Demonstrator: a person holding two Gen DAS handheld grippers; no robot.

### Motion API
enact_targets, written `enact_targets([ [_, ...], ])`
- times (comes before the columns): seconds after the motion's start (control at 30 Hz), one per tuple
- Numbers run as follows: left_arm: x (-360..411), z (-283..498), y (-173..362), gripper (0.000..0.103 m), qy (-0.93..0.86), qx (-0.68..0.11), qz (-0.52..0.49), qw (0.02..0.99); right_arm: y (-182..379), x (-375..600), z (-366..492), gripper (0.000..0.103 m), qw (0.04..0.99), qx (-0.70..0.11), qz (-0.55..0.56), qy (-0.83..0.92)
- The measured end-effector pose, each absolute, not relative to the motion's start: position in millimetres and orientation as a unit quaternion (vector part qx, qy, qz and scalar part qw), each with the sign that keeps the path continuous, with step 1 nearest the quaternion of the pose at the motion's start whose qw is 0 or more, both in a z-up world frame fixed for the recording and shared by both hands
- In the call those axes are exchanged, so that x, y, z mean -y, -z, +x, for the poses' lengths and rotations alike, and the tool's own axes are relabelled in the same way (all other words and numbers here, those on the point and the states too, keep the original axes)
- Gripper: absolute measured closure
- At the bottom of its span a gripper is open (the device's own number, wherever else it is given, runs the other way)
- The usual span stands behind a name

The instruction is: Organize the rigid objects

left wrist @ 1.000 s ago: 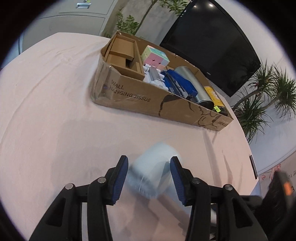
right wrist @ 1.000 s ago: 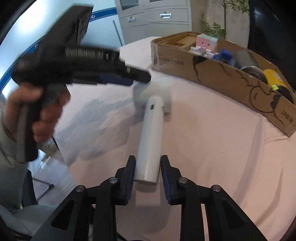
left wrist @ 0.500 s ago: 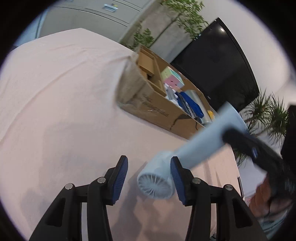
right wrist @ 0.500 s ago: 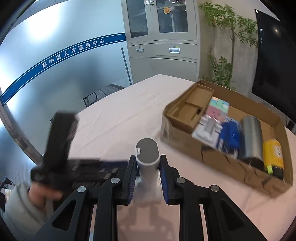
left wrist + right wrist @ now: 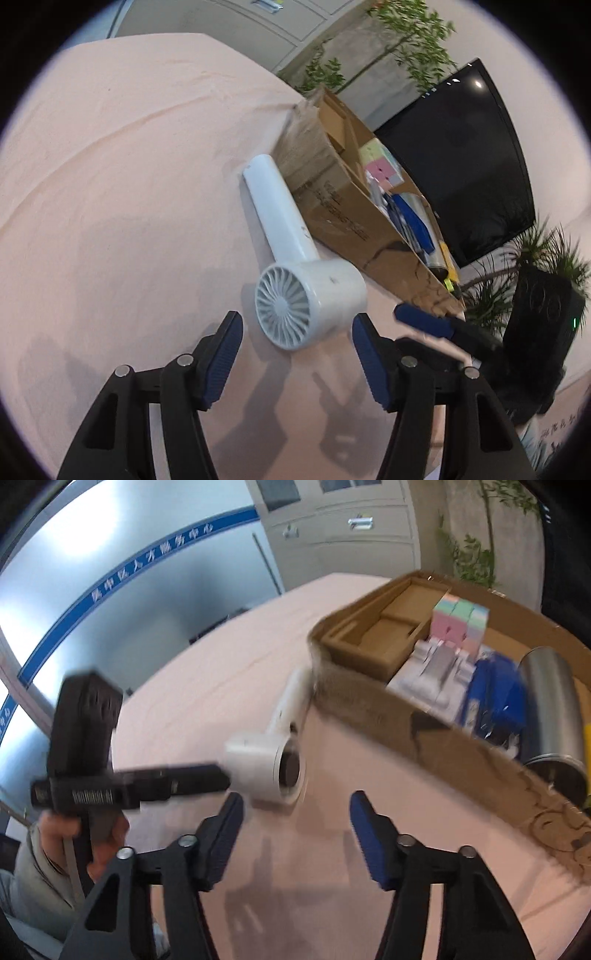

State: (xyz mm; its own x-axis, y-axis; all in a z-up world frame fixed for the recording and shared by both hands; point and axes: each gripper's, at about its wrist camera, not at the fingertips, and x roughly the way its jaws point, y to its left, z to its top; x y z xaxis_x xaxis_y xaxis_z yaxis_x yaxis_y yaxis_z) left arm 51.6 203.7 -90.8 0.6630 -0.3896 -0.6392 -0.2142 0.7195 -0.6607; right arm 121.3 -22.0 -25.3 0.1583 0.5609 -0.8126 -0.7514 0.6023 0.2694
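Left wrist view looks down along the left gripper (image 5: pixel 297 345), whose blue-padded fingers (image 5: pixel 221 356) are spread wide and hold nothing. Just ahead of them lies a white hair dryer (image 5: pixel 295 266) on the pink tablecloth (image 5: pixel 110 184), its grilled intake facing the camera and sitting between the fingertips' line of sight without touching either pad. The dryer's handle runs away from the camera and ends against the near corner of the cardboard box (image 5: pixel 332 199). At the right edge the other gripper's blue tip comes in, blurred.

From the right wrist camera, the right gripper (image 5: pixel 295 829) is likewise spread apart and empty, hovering low over the cloth. The dryer's open nozzle faces this camera, slightly left of centre and beyond the fingertips. The left gripper reaches in level from the left, gripped pistol-style in the person's hand (image 5: pixel 92 834), its tips right beside the dryer barrel; whether they touch it is blurred. Inside the box sit a pastel puzzle cube (image 5: pixel 461 622), a blue item (image 5: pixel 495 698), a steel cylinder (image 5: pixel 550 709) and a white-grey piece (image 5: pixel 436 674)
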Motion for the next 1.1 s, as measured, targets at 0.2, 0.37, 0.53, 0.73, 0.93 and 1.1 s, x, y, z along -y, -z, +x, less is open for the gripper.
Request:
enact_targets([
  [0.2,-211.6,70.4,90.4,0.053,0.063,-0.408,-0.394,0.821,48.0,-13.8,132.0,0.060,0.736,-0.478,-0.092,-0.470],
  [0.37,-202.7,71.2,81.0,0.053,0.048,-0.408,-0.368,0.834,48.8,-33.0,118.6,0.066,0.747,-0.456,-0.123,-0.469],
  [0.53,-194.4,66.5,53.3,0.053,0.040,-0.399,-0.335,0.853,27.6,-34.9,105.1,0.067,0.778,-0.425,-0.121,-0.446],
  [0.73,-181.6,61.0,-13.1,0.053,0.021,-0.362,-0.259,0.895,-24.1,-25.8,81.4,0.069,0.805,-0.389,-0.086,-0.439],
  [0.93,-184.4,82.4,-66.2,0.053,0.028,-0.329,-0.231,0.915,-94.5,-24.1,84.5,0.071,0.828,-0.340,-0.063,-0.441],
  [1.1,-192.0,121.0,-96.8,0.053,0.053,-0.329,-0.225,0.916,-140.8,-24.9,111.6,0.071,0.835,-0.332,-0.038,-0.438],
])
